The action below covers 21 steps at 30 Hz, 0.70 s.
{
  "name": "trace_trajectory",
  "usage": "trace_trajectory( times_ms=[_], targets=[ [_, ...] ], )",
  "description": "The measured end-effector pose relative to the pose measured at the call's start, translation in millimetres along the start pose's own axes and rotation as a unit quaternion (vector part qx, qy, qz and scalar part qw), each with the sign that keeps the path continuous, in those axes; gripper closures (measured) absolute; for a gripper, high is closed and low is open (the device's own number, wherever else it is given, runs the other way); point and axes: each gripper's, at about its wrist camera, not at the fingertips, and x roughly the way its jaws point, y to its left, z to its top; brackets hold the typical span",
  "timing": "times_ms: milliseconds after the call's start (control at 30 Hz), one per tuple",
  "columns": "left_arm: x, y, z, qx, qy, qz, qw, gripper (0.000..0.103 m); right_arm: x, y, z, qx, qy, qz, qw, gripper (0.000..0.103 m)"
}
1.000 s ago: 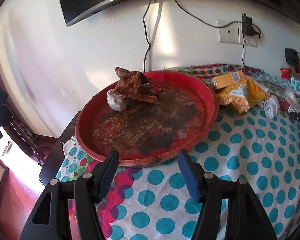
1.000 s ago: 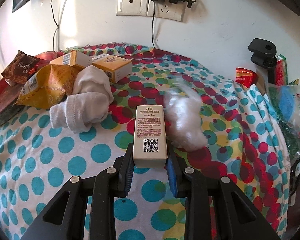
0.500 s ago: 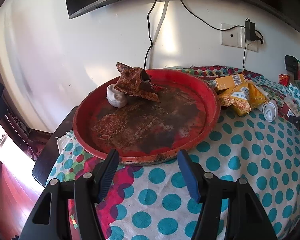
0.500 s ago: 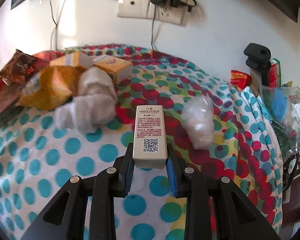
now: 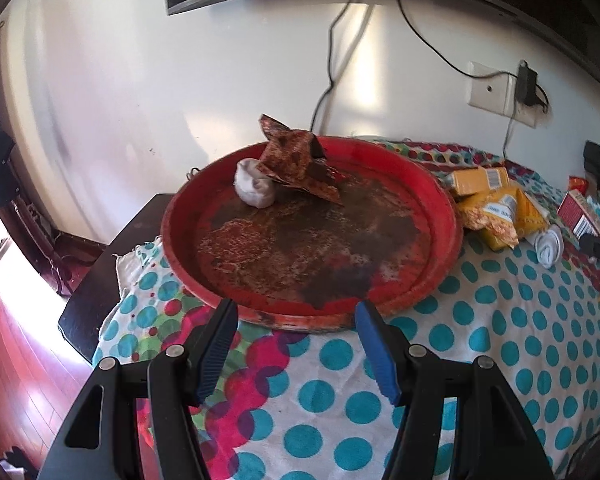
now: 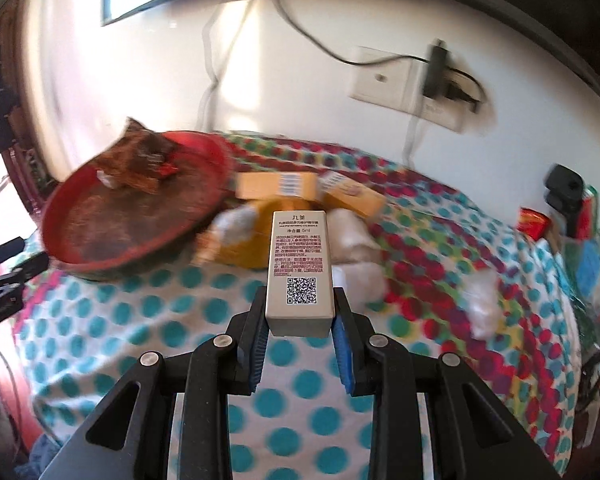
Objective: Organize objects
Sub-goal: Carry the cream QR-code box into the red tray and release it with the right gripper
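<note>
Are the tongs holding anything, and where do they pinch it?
The right tongs pinch the small beige box by its near end, one pad on each long side. The left tongs are open and hold nothing.

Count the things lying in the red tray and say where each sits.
2. A rolled white sock lies at the far left of the red tray, and a crumpled brown wrapper lies beside it at the far rim. Something small may hide under the wrapper.
</note>
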Motion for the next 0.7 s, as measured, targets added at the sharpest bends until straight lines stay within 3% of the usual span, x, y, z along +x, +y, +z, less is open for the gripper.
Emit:
trace_trajectory(
  times_ms=[133, 433, 533, 700],
  targets=[
    [-8.6, 15.9, 6.1, -0.019, -0.016, -0.008, 0.9997, 0.040, -1.8, 26.5, 8.5, -0.013, 0.001, 0.027, 1.000, 0.075],
    [-11.6, 59.5, 18.3, -0.044, -0.022, 0.033, 0.9983, 0.040, 19.0, 88.4, 41.3, -0.040, 0.015, 0.087, 0.995, 0.075],
    [-18.6, 74.8, 19.9, -0.071, -0.042, 0.016, 0.9964, 0.039, 37.8, 111.5, 53.6, -0.047, 0.030, 0.103, 0.993, 0.075],
    [-7.1, 85.6, 18.3, -0.077, -0.017, 0.030, 0.9964, 0.039, 78.2, 136.4, 76.6, -0.034, 0.061, 0.112, 0.991, 0.075]
  ],
)
